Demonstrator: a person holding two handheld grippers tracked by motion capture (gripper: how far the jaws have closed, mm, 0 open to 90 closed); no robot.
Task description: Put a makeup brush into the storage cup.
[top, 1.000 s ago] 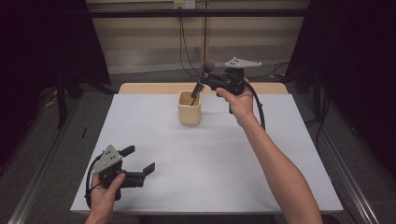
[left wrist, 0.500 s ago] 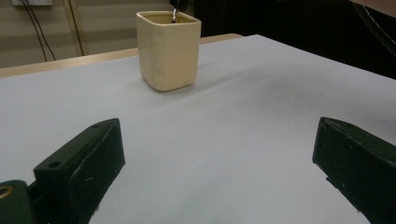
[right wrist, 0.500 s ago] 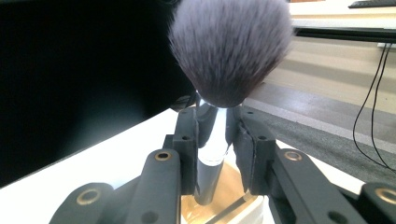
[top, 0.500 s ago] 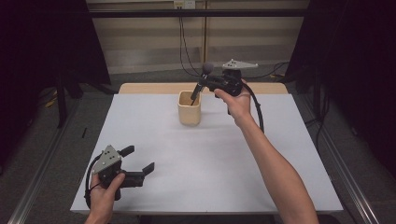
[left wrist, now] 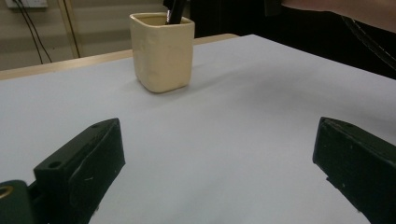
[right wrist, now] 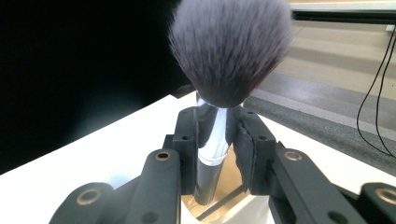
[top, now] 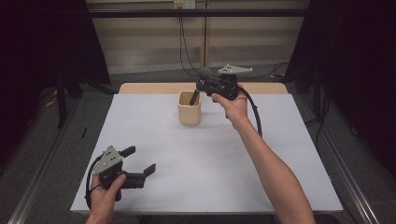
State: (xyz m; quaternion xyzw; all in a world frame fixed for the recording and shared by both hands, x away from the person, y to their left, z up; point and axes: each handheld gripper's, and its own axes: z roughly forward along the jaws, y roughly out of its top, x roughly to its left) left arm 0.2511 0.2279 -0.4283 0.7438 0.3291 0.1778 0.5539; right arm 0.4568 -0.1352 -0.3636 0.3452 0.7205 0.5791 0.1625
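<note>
The jaws of the right gripper (right wrist: 212, 140) are pressing from both sides on the silver ferrule of a brush (right wrist: 229, 51), holding it upright: its grey bristle head is standing just above the jaw tips, and its dark handle is running down between them into the cup (right wrist: 224, 205) directly beneath. In the high view, the right gripper (top: 201, 87) is hanging over the cup (top: 189, 108), with the handle leaning inside against the near rim and the bristles poking up past the jaws. The jaws of the left gripper (left wrist: 215, 163) are standing wide apart with nothing between them but bare white counter (left wrist: 243, 121); the cup (left wrist: 162, 51) is sitting well ahead of them, a little toward the left jaw, with the dark handle of the brush (left wrist: 174, 10) rising out of it. In the high view, the left gripper (top: 140, 161) is resting low by the near counter (top: 261, 158) edge, far from the cup.
</note>
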